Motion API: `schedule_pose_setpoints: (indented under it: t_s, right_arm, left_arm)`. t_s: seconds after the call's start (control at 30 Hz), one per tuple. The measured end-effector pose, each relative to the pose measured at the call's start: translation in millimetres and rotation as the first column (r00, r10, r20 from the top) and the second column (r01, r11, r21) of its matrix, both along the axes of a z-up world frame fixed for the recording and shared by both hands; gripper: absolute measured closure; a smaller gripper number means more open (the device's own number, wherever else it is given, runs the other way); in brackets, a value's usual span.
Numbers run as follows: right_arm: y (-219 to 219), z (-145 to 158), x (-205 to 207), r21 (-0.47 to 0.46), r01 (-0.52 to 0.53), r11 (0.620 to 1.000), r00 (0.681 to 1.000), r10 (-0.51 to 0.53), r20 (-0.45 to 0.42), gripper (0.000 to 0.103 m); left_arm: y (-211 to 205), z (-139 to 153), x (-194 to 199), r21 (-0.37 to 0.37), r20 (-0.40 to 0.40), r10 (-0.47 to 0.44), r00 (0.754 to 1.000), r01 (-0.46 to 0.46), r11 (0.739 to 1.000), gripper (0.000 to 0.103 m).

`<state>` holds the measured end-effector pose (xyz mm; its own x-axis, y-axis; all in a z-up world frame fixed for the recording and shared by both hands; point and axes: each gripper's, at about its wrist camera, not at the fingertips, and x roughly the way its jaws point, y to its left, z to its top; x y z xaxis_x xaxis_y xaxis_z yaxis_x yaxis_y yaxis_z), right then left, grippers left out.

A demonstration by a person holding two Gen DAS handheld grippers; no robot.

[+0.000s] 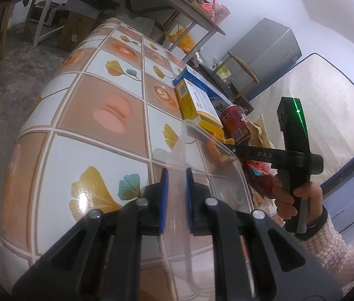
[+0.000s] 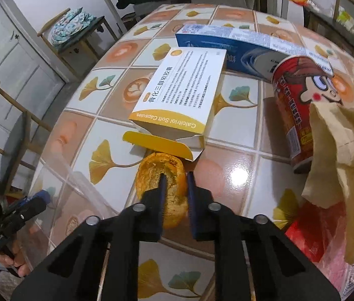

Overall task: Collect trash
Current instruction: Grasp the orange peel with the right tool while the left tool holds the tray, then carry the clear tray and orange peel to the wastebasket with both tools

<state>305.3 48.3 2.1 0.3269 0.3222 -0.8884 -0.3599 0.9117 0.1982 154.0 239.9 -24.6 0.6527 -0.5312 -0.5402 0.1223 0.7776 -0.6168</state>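
Note:
My right gripper is shut on the rim of an orange peel that rests on the tiled table. Behind it lie a yellow-and-white capsule box with an open flap, a blue box, a red can, crumpled brown paper and a red wrapper. My left gripper is shut on the wall of a clear plastic bin at the table's edge. The right gripper shows there too, reaching over the bin's rim.
Wooden chairs stand left of the table, one with a folded quilt. A metal shelf with clutter and a grey appliance stand beyond the table, with a mattress at the right. Cardboard boxes sit on the carpet.

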Motion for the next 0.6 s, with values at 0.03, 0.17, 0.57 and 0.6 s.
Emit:
schedule_pose_setpoints:
  t_s: [0.03, 0.17, 0.57, 0.6]
  right_arm:
    - [1.2, 1.5, -3.2, -0.011, -0.003, 1.000, 1.000, 0.003, 0.021, 0.096]
    - [0.7, 8.3, -14.2, -0.022, -0.014, 1.000, 0.998, 0.015, 0.064, 0.097]
    - [-47.3, 69.7, -80.0, 0.028, 0.093, 0.995, 0.943, -0.097, 0.318, 0.097]
    - [-56.3, 75.8, -88.6, 0.052, 0.110, 0.993, 0.934, -0.121, 0.337, 0.097]
  left_arm:
    - [-1.5, 0.7, -0.2, 0.008, 0.002, 0.001, 1.000, -0.001, 1.000, 0.097]
    - [-8.4, 6.3, -2.2, 0.066, 0.020, 0.017, 1.000, -0.018, 0.998, 0.101]
    - [-23.1, 41.2, -14.7, 0.088, 0.104, -0.005, 0.995, -0.004, 0.996, 0.101]
    - [-26.3, 46.8, -15.1, 0.090, 0.117, -0.016, 0.993, 0.005, 0.996, 0.101]
